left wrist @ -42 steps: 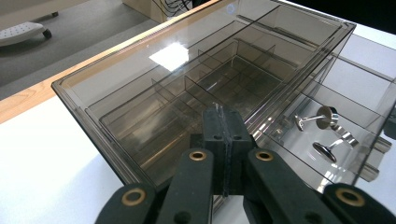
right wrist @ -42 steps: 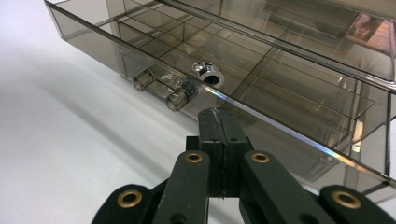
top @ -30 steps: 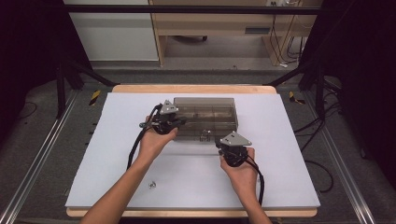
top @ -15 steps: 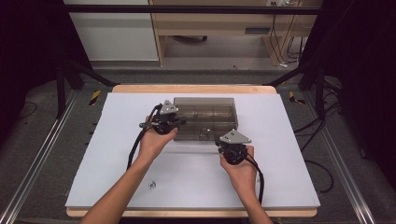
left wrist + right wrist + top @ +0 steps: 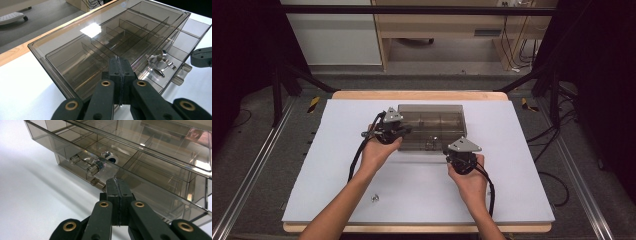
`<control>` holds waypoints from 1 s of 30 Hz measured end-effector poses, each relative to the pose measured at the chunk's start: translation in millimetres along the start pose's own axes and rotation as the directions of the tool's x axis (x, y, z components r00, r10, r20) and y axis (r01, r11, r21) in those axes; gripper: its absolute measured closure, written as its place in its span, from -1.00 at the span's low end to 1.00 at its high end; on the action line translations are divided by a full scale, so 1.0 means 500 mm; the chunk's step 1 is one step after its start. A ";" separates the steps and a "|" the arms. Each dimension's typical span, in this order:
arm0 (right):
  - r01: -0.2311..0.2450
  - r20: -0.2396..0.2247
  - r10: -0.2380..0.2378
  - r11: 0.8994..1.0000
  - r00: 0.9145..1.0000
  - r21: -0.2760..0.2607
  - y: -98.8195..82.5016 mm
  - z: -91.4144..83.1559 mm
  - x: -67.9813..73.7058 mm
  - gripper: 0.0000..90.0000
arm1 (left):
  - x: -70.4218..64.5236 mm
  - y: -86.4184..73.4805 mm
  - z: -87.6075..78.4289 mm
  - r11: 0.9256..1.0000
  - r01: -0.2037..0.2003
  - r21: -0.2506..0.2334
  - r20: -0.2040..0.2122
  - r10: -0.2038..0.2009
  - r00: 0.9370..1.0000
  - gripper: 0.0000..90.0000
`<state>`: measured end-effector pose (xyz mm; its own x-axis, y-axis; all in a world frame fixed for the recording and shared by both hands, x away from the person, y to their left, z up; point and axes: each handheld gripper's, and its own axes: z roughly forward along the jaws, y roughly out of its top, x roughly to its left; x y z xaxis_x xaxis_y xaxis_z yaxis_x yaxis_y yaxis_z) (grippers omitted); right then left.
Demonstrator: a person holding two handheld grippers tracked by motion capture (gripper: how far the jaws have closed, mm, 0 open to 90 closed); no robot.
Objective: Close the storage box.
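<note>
A smoky clear plastic organiser box (image 5: pixel 432 120) with dividers stands in the middle of the white table (image 5: pixel 522 165). My left gripper (image 5: pixel 403 131) is at the box's front left corner; in the left gripper view its jaws (image 5: pixel 119 62) are shut with nothing between them, tips over the box's lid (image 5: pixel 107 42). My right gripper (image 5: pixel 460 148) is at the box's front right. Its jaws (image 5: pixel 117 182) are shut and empty, close to the low drawer (image 5: pixel 100 152), which stands slightly out. Small metal parts (image 5: pixel 110 157) (image 5: pixel 160 63) lie in that drawer.
A small metal screw (image 5: pixel 374 198) lies loose on the table near the front left, beside the left forearm. Cables trail from both grippers toward the front edge. Black frame posts (image 5: pixel 277 90) and floor rails flank the table.
</note>
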<state>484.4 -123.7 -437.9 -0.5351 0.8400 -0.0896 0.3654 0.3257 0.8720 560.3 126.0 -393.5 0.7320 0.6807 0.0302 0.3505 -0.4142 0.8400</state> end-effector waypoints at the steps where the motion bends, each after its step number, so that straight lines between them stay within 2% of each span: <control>1: 0.000 0.002 0.000 1.000 1.000 -0.002 0.001 0.000 -0.001 1.00 | 0.000 0.000 0.000 1.000 0.001 0.000 0.001 -0.001 1.000 1.00; 15: 0.007 0.005 -0.007 1.000 1.000 0.003 0.004 0.007 -0.003 1.00 | 0.003 0.000 0.000 1.000 0.008 -0.001 0.008 -0.008 1.000 1.00; 30: -0.007 0.005 0.007 1.000 1.000 0.009 0.006 0.021 -0.013 1.00 | 0.004 0.000 0.000 1.000 0.008 0.001 0.012 -0.008 1.000 1.00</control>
<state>497.2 -123.7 -439.9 -0.5287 0.8445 -0.0855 0.3760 0.3233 0.8684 561.9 127.3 -393.4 0.7357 0.6770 0.0168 0.3572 -0.4091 0.8397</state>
